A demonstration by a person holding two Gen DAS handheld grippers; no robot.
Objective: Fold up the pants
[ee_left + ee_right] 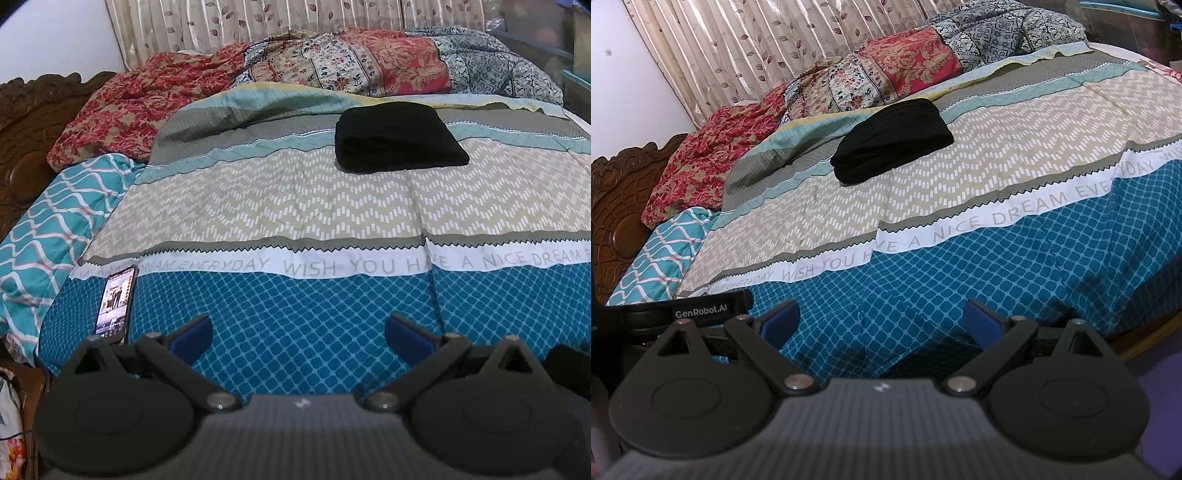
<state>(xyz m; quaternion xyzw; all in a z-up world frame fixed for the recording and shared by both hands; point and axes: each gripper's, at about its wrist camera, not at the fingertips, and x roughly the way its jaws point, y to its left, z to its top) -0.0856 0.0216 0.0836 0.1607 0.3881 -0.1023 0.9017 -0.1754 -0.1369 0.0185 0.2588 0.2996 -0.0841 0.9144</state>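
Note:
The black pants point(399, 138) lie folded into a compact bundle on the patterned bedspread, far from me toward the pillows; they also show in the right wrist view point(892, 142). My left gripper point(298, 338) is open and empty, held over the blue near part of the bed. My right gripper point(881, 326) is open and empty, near the bed's front edge. The left gripper's body point(683, 314) shows at the left of the right wrist view.
A lit phone point(116, 304) lies on the bedspread point(295, 206) at the near left. A crumpled floral quilt point(258, 77) and pillows line the far side. A carved wooden headboard point(26, 140) stands at left. Curtains point(757, 48) hang behind.

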